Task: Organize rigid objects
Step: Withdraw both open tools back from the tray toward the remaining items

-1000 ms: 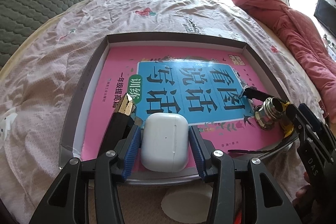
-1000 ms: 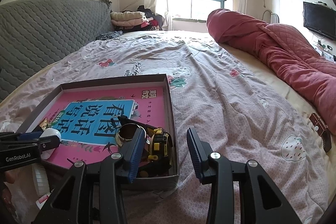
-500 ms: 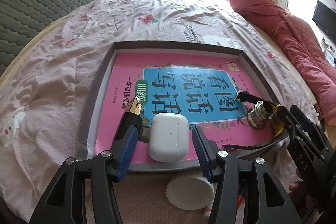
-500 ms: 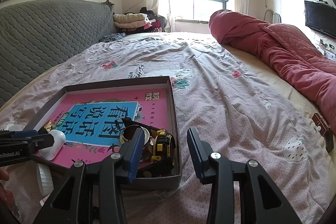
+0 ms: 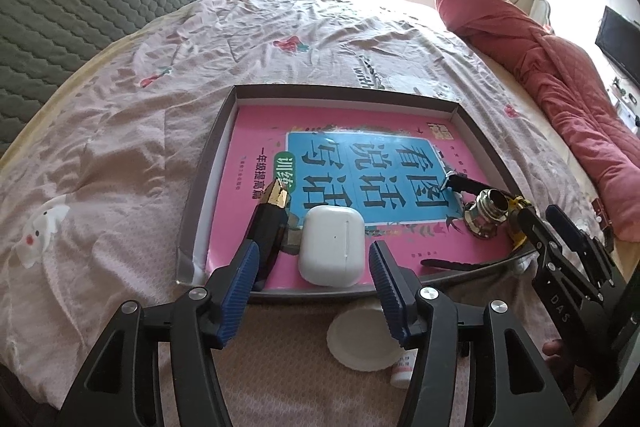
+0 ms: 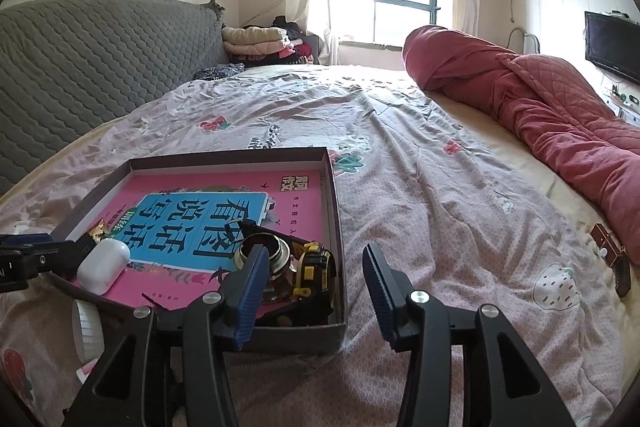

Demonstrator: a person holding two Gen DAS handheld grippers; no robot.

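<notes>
A shallow grey box tray lies on the bed with a pink and blue book flat inside it. On the book rest a white earbud case, a black stick with a gold tip, a metal fitting and a yellow-black tape measure. My left gripper is opening at the tray's near edge; its pads stand clear of the case on both sides. My right gripper is opening over the tray's near right corner, with nothing between its fingers.
A white round-capped bottle lies on the bedsheet just in front of the tray. A rolled red quilt runs along the right. A small brown box sits near it. The grey padded headboard lines the left.
My left gripper let go of the white earbud case, opened and drew back and up; the case stays in the tray. My right gripper's jaws widened in place.
</notes>
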